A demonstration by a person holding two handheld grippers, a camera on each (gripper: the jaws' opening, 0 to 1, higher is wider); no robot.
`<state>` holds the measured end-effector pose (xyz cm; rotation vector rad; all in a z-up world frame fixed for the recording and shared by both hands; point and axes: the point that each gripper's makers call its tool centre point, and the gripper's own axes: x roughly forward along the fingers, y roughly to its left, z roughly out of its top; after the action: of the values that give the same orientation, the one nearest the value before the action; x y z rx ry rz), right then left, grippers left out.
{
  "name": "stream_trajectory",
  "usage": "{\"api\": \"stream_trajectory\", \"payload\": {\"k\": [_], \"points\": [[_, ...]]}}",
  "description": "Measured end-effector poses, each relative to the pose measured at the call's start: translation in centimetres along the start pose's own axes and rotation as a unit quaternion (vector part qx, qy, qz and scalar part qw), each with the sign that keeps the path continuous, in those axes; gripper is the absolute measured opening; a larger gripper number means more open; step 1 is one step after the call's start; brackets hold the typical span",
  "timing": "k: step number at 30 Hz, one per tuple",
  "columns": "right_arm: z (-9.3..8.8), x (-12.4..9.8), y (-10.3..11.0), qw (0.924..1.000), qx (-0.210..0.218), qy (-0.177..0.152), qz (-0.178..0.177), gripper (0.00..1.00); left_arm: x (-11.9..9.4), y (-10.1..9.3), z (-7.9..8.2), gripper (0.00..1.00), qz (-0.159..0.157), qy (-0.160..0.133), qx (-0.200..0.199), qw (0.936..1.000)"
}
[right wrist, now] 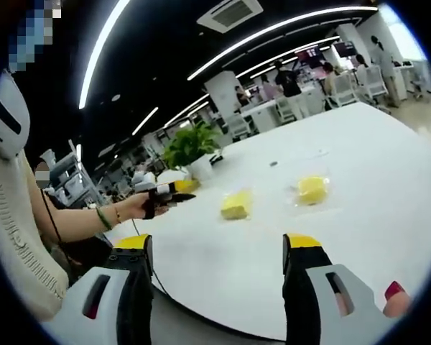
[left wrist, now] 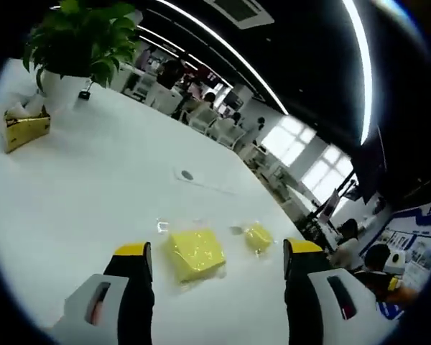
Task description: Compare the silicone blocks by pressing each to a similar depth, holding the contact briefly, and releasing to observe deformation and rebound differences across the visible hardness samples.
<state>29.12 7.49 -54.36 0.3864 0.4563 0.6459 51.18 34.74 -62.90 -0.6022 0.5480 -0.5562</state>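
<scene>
**Above the table, both grippers are hovering with nothing pressed yet**

On the white table (left wrist: 93, 187) two yellow silicone pieces are lying. The larger block (left wrist: 195, 253) is sitting just ahead of the left gripper (left wrist: 217, 256), between its wide-open fingers (left wrist: 133, 251), so this gripper is nearer. The smaller block (left wrist: 258, 236) is resting beside it, toward the right finger. The right gripper (right wrist: 217, 246) is also standing wide open, holding nothing, well apart from both blocks (right wrist: 235, 205) (right wrist: 312, 190). Probably the left one is pressing first.
</scene>
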Motion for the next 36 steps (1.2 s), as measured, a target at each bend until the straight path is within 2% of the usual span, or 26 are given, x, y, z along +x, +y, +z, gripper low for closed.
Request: {"api": "stream_trajectory", "payload": {"k": [8, 12, 17, 19, 23, 28, 30, 32, 36], "points": [[0.0, -0.1, -0.8, 0.9999, 0.007, -0.003, -0.015, 0.66, 3.3, 3.4, -1.0, 0.72, 0.014, 0.021, -0.042, 0.9988], [0.0, -0.4, -1.4, 0.9997, 0.007, 0.001, -0.024, 0.66, 4.4, 4.2, -1.6, 0.68, 0.022, 0.03, -0.045, 0.9983], [0.1, -0.7, -2.1, 0.9993, 0.009, 0.003, -0.035, 0.66, 6.4, 5.1, -2.2, 0.63, 0.019, 0.031, -0.08, 0.9962], [0.1, -0.8, -2.4, 0.999, 0.005, 0.005, -0.043, 0.66, 7.3, 5.6, -2.0, 0.61, 0.013, 0.018, -0.131, 0.9911], [0.2, -1.0, -2.7, 0.9987, 0.007, 0.001, -0.051, 0.66, 8.2, 6.6, -2.0, 0.59, 0.013, 0.002, -0.177, 0.9842], [-0.2, -1.3, -3.3, 0.998, 0.014, 0.006, -0.062, 0.66, 9.1, 6.9, -2.4, 0.46, -0.005, -0.01, -0.235, 0.9718], [-0.5, -1.6, -3.4, 0.9976, 0.015, 0.011, -0.067, 0.66, 9.3, 6.8, -2.5, 0.38, -0.012, -0.014, -0.257, 0.9661], [-0.5, -2.1, -3.6, 0.9971, 0.017, 0.011, -0.074, 0.66, 9.5, 6.9, -2.7, 0.32, -0.016, -0.015, -0.267, 0.9634], [-0.5, -2.4, -4.0, 0.9963, 0.025, 0.007, -0.082, 0.65, 9.9, 7.0, -3.2, 0.21, -0.015, -0.007, -0.259, 0.9657]]}}
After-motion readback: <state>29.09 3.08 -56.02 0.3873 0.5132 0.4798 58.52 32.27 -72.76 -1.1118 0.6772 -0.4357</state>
